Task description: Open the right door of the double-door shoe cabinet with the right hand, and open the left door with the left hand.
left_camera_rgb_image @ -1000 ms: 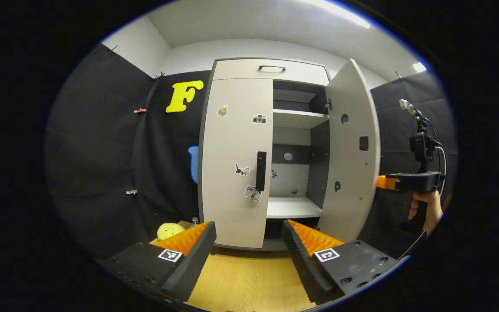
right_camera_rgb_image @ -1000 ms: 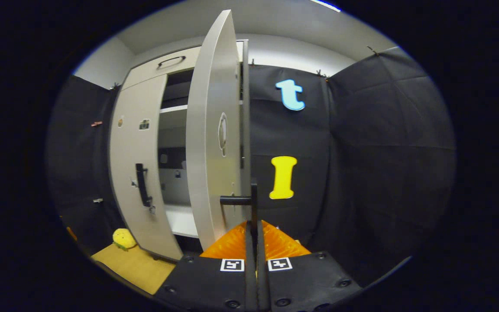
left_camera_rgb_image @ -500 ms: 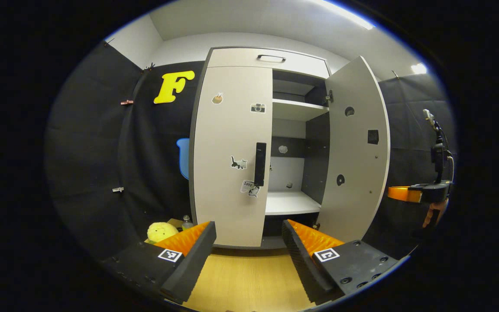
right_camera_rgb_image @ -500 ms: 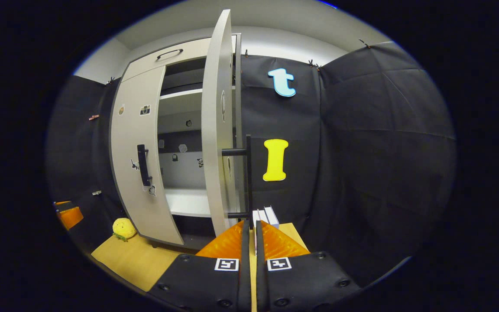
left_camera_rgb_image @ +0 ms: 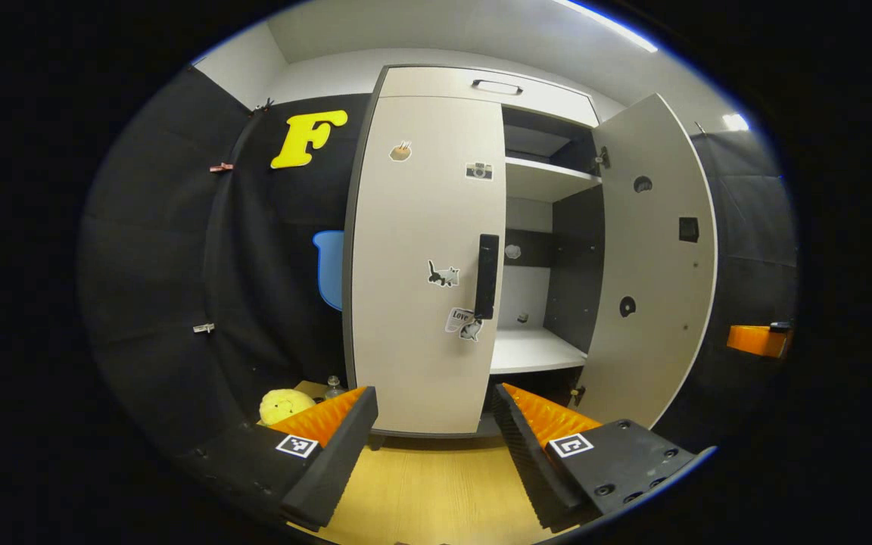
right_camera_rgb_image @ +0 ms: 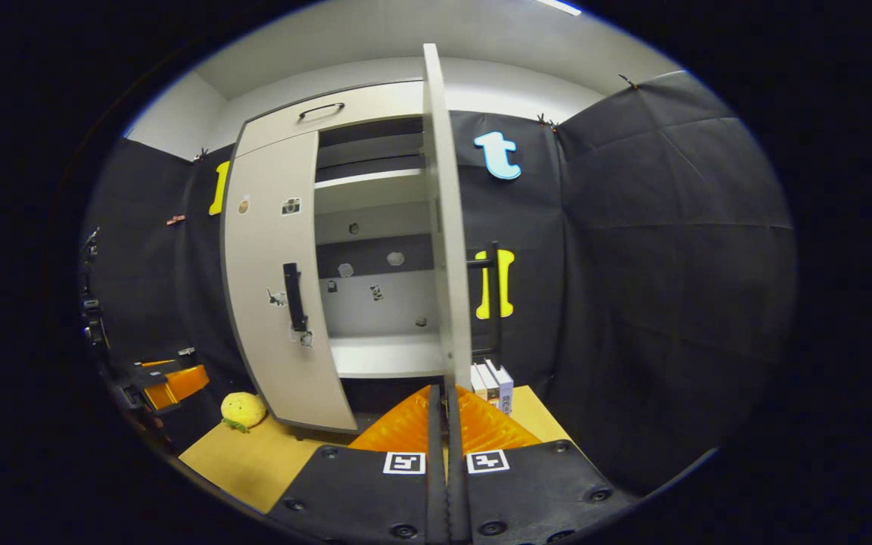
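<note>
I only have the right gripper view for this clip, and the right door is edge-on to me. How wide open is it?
Observer: Wide. The left gripper view shows the right door by its inner face, swung clear of the shelves.
Operator: Is the left gripper open?
Observer: Yes. The left gripper has its fingers spread, with nothing between them.
Operator: Anything beside the plush toy?
Observer: A small bottle stands close to the toy, on the cabinet side.
</note>
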Demonstrator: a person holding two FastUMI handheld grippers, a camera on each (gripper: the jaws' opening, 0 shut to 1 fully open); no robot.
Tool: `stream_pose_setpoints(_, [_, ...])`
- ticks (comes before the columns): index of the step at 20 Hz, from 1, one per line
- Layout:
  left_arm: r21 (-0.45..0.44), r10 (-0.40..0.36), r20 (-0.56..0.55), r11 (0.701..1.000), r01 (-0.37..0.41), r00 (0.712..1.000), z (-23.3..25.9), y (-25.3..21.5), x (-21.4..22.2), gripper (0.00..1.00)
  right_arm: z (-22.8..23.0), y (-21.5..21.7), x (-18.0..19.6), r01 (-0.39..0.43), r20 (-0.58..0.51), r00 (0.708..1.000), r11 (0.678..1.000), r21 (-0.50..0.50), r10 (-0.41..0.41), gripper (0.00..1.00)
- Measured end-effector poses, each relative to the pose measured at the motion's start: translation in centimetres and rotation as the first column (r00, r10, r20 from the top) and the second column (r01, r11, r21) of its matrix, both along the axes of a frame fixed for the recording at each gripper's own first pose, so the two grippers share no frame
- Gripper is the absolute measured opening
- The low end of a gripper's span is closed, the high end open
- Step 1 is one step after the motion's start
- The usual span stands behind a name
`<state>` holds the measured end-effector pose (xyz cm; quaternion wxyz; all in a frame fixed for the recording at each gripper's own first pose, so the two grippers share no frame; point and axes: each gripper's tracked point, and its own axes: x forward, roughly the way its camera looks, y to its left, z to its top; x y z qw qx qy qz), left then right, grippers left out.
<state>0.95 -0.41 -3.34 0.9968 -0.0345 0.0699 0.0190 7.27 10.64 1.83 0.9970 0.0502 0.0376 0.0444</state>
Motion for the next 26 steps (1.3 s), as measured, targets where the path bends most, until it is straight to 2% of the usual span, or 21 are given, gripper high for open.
stream_pose_setpoints(5, [-0.005, -0.044, 0.017, 0.999, 0.044, 0.999, 0.2, 0.4, 3.3, 0.95, -1.0, 4.6, 1.2, -0.043, -0.030, 0.999, 0.999, 0.009, 0.043, 0.06])
stream_pose_setpoints(7, [-0.006, -0.071, 0.025, 0.997, 0.071, 0.997, 0.5, 0.3, 4.5, 0.95, -1.0, 5.6, 2.3, -0.035, -0.020, 0.999, 0.999, 0.001, 0.035, 0.10])
stream_pose_setpoints(8, [-0.005, -0.086, 0.028, 0.996, 0.087, 0.996, 0.5, 0.1, 5.0, 0.95, -0.8, 6.0, 2.6, -0.030, -0.012, 0.999, 1.000, -0.004, 0.030, 0.26])
stream_pose_setpoints(9, [-0.003, -0.104, 0.035, 0.995, 0.104, 0.994, 0.8, 0.0, 5.5, 0.95, -0.7, 6.6, 3.2, -0.028, -0.004, 1.000, 1.000, -0.006, 0.028, 0.27])
stream_pose_setpoints(10, [0.003, -0.119, 0.038, 0.993, 0.119, 0.992, 0.9, -0.1, 6.1, 0.97, -0.7, 7.0, 3.7, -0.020, -0.002, 1.000, 1.000, -0.007, 0.020, 0.44])
stream_pose_setpoints(13, [0.012, -0.150, 0.065, 0.989, 0.149, 0.987, 2.2, -0.5, 8.0, 0.95, -0.9, 8.1, 4.3, -0.012, 0.009, 1.000, 1.000, -0.010, 0.012, 0.98])
stream_pose_setpoints(20, [-0.003, -0.156, 0.093, 0.988, 0.157, 0.983, 4.5, -2.1, 13.3, 0.95, -3.2, 8.3, 4.9, -0.009, -0.027, 1.000, 1.000, -0.020, 0.008, 1.00])
stream_pose_setpoints(23, [0.023, -0.145, 0.093, 0.989, 0.143, 0.985, 5.3, -2.8, 16.2, 0.95, -4.2, 8.6, 5.1, -0.044, -0.042, 0.998, 0.999, -0.007, 0.043, 0.99])
stream_pose_setpoints(26, [0.010, -0.141, 0.091, 0.990, 0.141, 0.986, 5.8, -4.2, 19.1, 0.94, -5.2, 8.1, 5.7, -0.075, -0.065, 0.995, 0.996, -0.057, 0.071, 1.00])
